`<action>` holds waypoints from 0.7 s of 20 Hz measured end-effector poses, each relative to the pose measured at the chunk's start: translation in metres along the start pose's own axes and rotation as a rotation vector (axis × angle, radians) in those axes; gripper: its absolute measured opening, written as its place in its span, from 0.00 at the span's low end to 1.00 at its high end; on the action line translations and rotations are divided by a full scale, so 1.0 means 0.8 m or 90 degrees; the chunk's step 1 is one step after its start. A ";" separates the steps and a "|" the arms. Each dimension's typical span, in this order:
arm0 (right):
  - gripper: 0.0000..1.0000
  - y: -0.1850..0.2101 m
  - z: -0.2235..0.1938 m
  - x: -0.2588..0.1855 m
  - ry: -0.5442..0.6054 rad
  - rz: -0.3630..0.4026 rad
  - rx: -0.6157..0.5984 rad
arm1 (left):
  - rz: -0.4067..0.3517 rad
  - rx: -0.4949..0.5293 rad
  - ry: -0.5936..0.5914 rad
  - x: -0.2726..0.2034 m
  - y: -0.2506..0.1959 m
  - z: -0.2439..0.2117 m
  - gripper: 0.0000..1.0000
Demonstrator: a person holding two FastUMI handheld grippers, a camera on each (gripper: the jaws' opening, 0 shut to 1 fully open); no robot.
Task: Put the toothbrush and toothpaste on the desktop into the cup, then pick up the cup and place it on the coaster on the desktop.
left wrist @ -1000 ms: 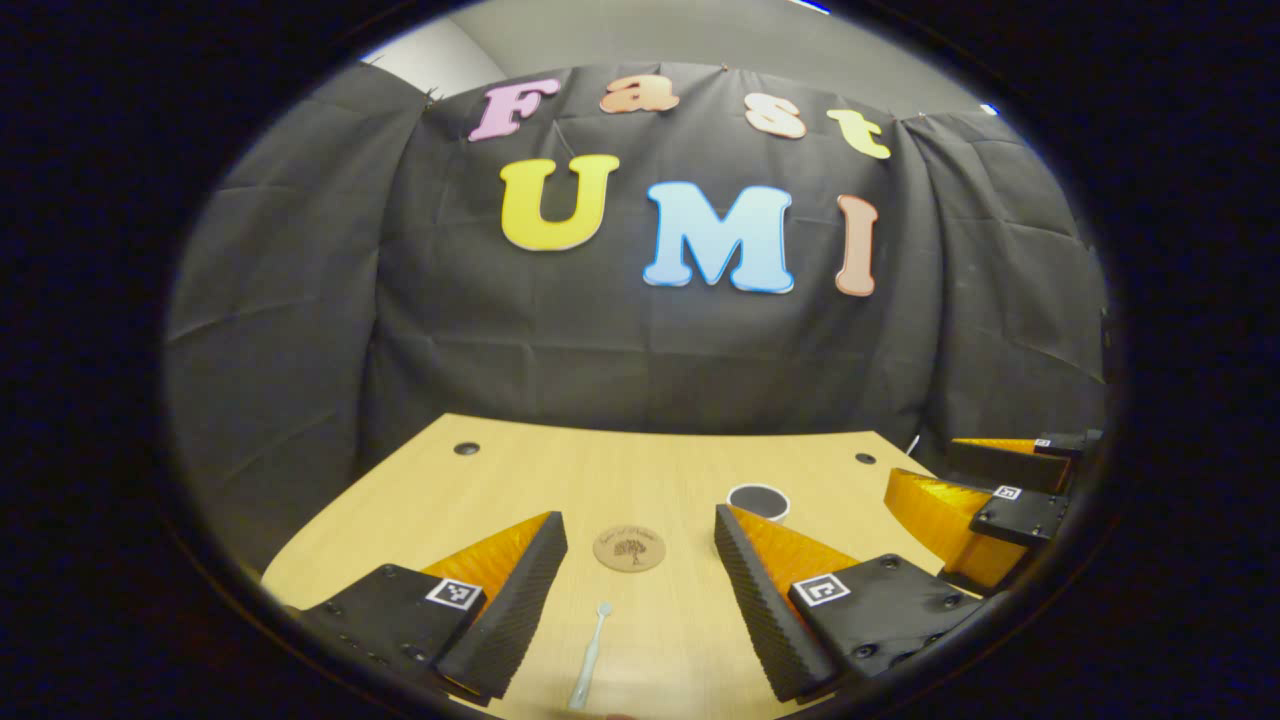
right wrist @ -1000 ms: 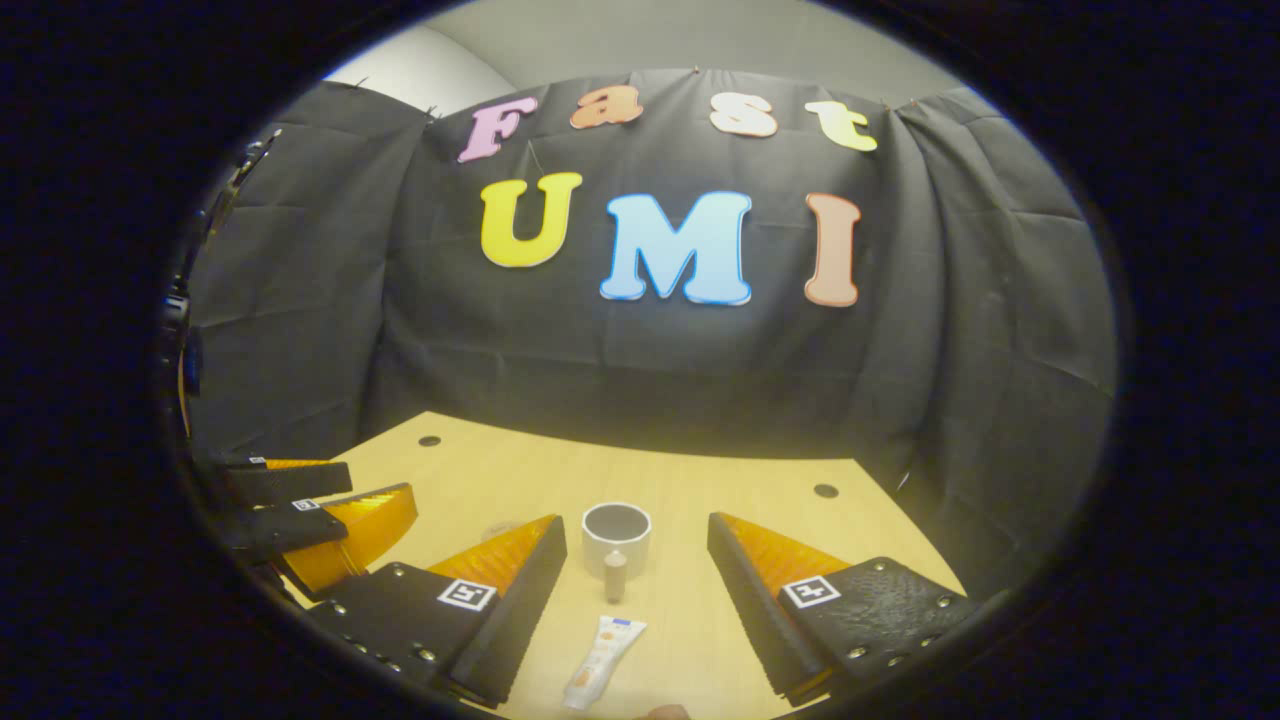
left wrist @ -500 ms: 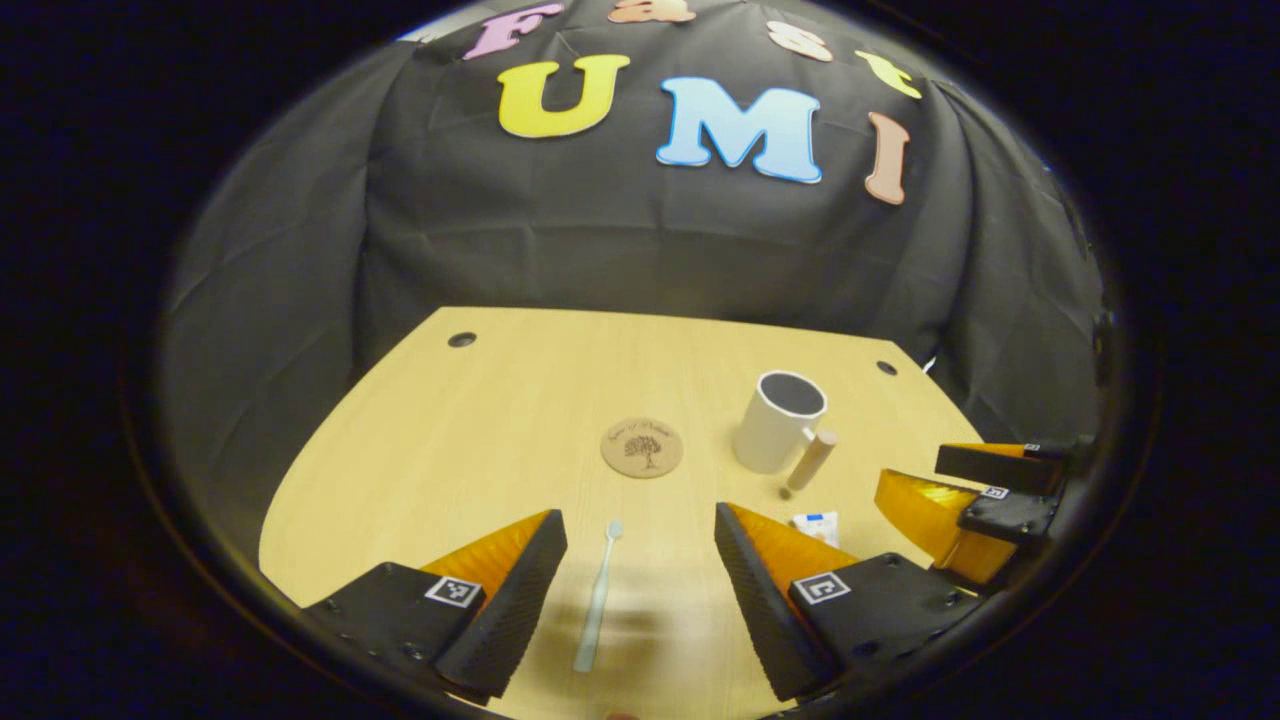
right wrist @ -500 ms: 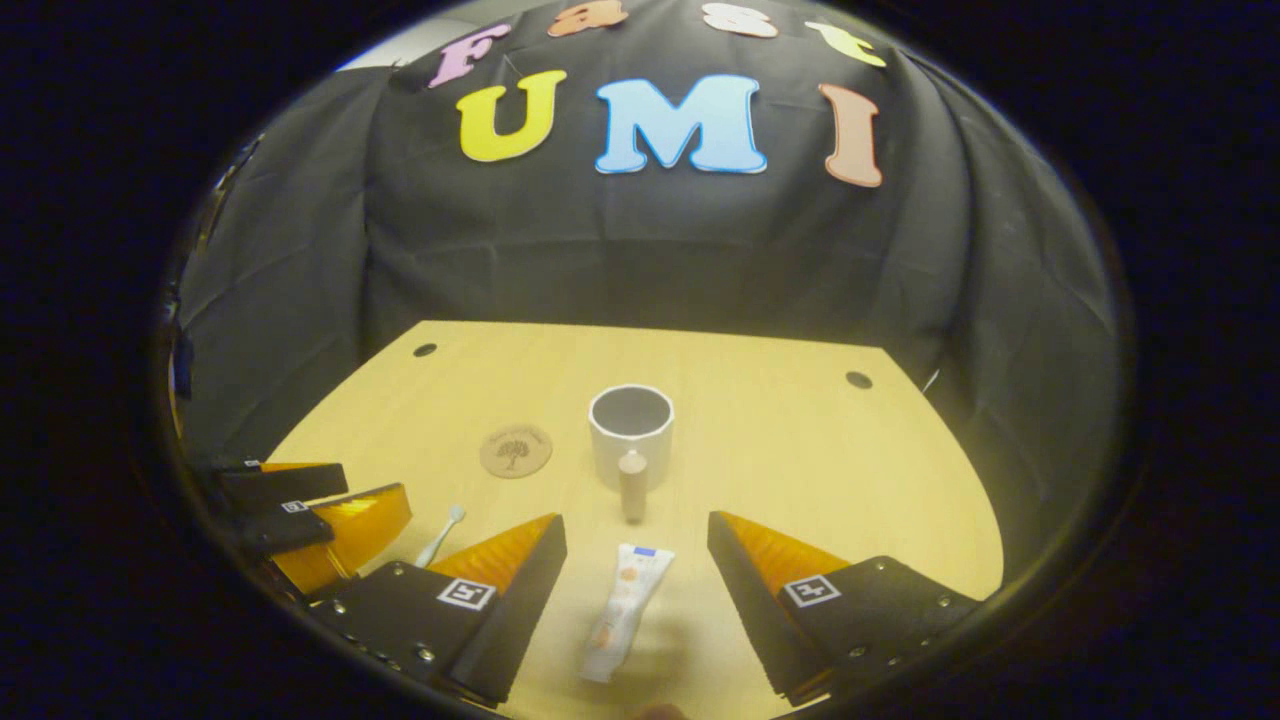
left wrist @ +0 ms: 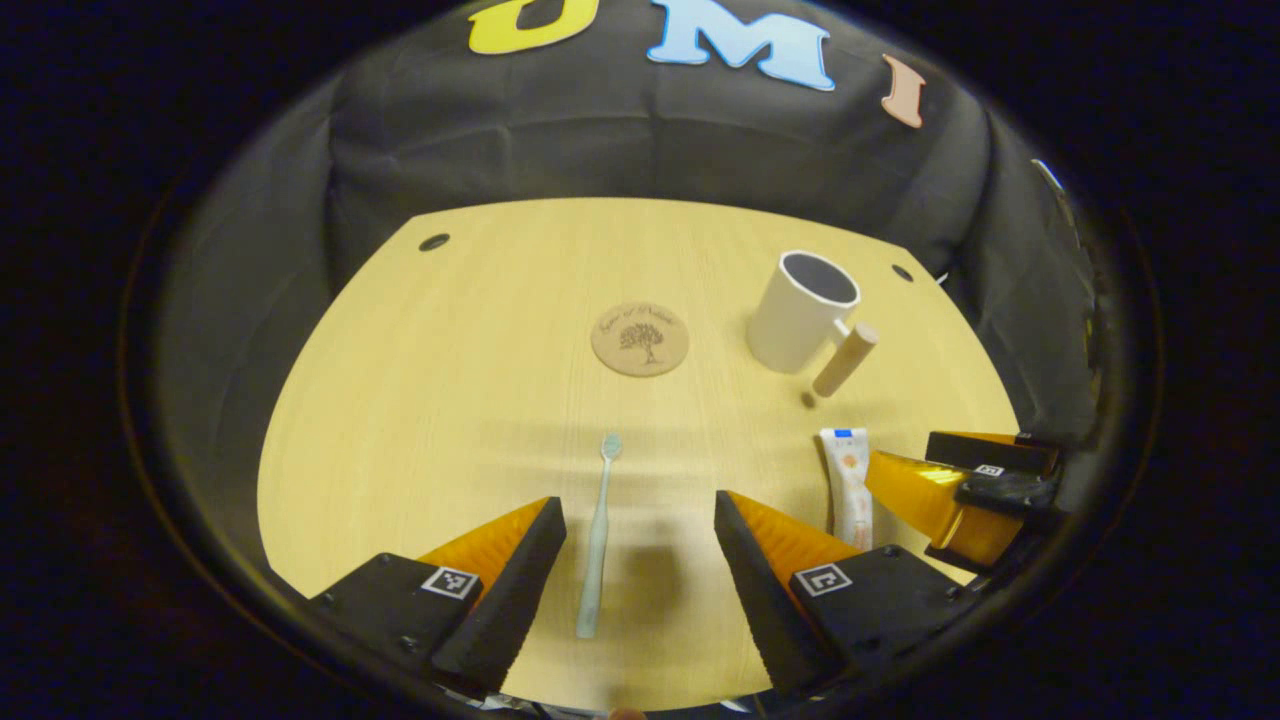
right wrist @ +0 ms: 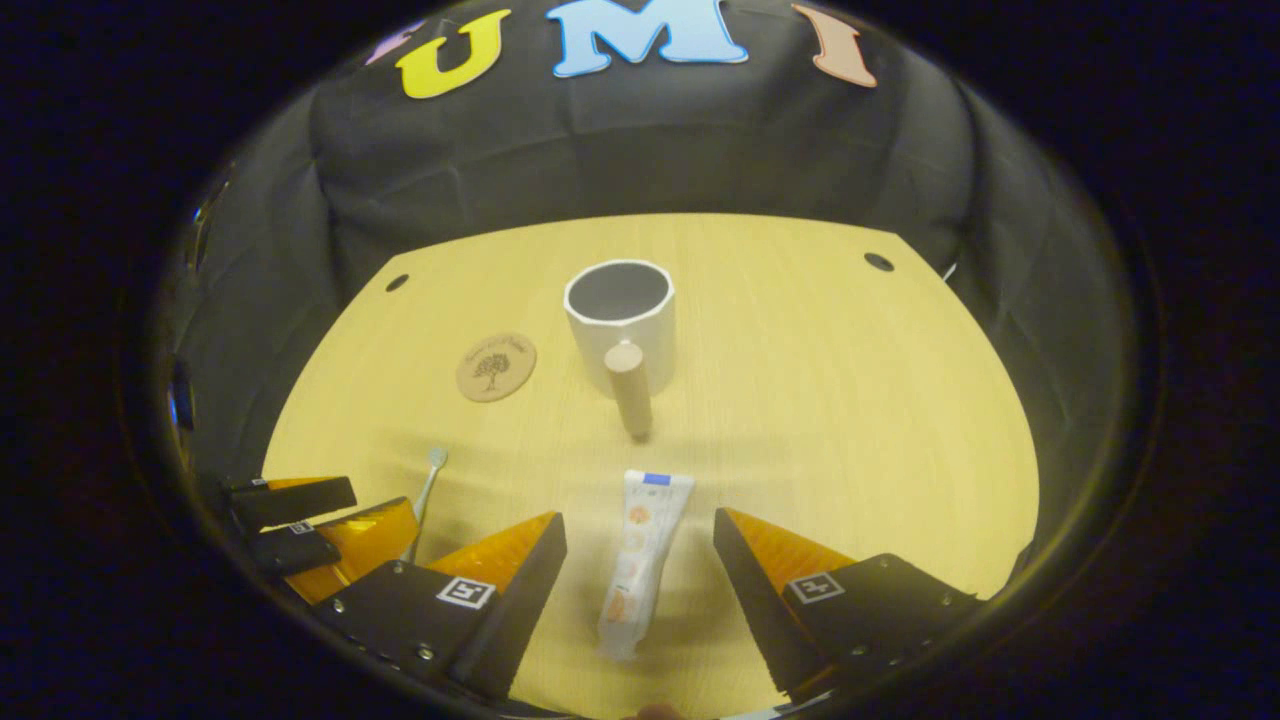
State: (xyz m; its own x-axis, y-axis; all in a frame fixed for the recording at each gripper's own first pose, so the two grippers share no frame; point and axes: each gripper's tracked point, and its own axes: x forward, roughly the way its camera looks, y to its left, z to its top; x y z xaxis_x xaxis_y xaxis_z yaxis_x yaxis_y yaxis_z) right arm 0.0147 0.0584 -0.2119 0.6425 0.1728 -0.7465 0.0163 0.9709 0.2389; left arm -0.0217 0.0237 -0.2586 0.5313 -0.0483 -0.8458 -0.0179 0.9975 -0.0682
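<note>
Both tongs hang released over the counter point(left wrist: 420, 400), left tongs point(left wrist: 632, 585) straddling the light, stiff toothbrush point(left wrist: 598, 535), right tongs point(right wrist: 638, 590) straddling the soft toothpaste point(right wrist: 640, 560), best gripped mid-length, cup point(right wrist: 622, 320) at twelve o'clock.

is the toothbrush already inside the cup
No, the toothbrush lies flat on the desktop between the open left tongs, well short of the cup.

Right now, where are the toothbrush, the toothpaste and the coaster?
toothbrush point(left wrist: 597, 540), left gripper view, mid-handle.
toothpaste point(right wrist: 640, 555), right gripper view, middle of the tube.
coaster point(left wrist: 640, 339), left gripper view, centre of the disc.
</note>
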 end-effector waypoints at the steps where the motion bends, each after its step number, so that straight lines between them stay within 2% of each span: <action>1: 0.90 -0.001 -0.006 0.003 0.016 -0.001 0.008 | -0.002 0.006 0.019 0.007 0.001 -0.006 0.99; 4: 0.92 -0.003 -0.025 0.017 0.079 -0.003 0.025 | -0.005 0.017 0.077 0.025 0.004 -0.024 0.99; 9: 0.92 -0.002 -0.040 0.039 0.111 -0.001 0.042 | -0.001 0.022 0.133 0.050 0.011 -0.044 1.00; 14: 0.92 -0.005 -0.050 0.054 0.131 -0.006 0.049 | 0.006 0.031 0.157 0.062 0.016 -0.056 0.99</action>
State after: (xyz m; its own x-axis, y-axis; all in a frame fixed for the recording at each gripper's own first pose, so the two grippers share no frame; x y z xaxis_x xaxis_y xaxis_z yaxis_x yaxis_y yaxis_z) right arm 0.0119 0.0685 -0.2699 0.4718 0.2018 -0.8583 0.0857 0.9583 0.2725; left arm -0.0332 0.0317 -0.3250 0.3086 -0.0434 -0.9502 0.0225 0.9990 -0.0383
